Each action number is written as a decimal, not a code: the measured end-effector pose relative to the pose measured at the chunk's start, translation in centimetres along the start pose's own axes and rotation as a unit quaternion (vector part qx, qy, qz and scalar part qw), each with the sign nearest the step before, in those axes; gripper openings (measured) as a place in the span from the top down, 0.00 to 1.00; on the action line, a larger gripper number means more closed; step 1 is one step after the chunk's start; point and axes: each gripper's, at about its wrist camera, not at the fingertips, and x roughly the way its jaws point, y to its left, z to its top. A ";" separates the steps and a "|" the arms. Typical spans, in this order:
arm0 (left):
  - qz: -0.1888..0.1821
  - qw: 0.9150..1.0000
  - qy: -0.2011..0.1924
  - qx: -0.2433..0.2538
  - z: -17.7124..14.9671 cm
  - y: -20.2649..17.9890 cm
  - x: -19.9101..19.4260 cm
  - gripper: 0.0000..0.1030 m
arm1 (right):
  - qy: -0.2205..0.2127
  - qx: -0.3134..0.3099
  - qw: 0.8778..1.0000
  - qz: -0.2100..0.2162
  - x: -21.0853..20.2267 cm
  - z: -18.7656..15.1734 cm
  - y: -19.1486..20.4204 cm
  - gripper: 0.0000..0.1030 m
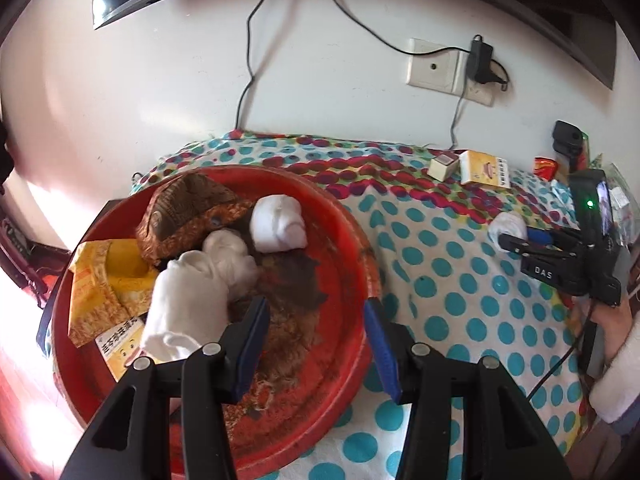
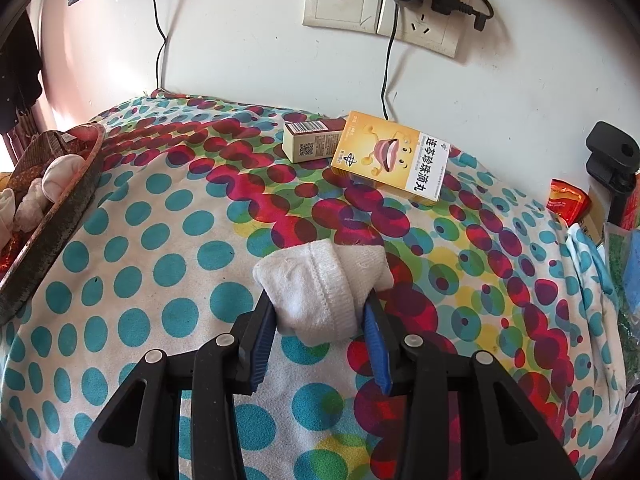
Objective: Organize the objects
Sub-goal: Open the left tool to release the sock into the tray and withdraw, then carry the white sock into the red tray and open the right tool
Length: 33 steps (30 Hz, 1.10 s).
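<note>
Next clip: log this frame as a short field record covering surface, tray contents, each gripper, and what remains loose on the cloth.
surface: polka-dot tablecloth
container: round red tray, at the cloth's left end
tray contents: three rolled white socks, brown patterned cloth item, yellow packet
left gripper: open over the tray, nothing between its pads
right gripper: shut on a rolled white sock resting on the cloth
loose by the wall: yellow medicine box, small beige carton
</note>
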 end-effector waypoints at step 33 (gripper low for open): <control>-0.020 1.000 -0.007 0.008 -0.5 1.8 0.5 0.51 | 0.007 0.020 1.000 0.008 0.3 0.0 -0.9 0.57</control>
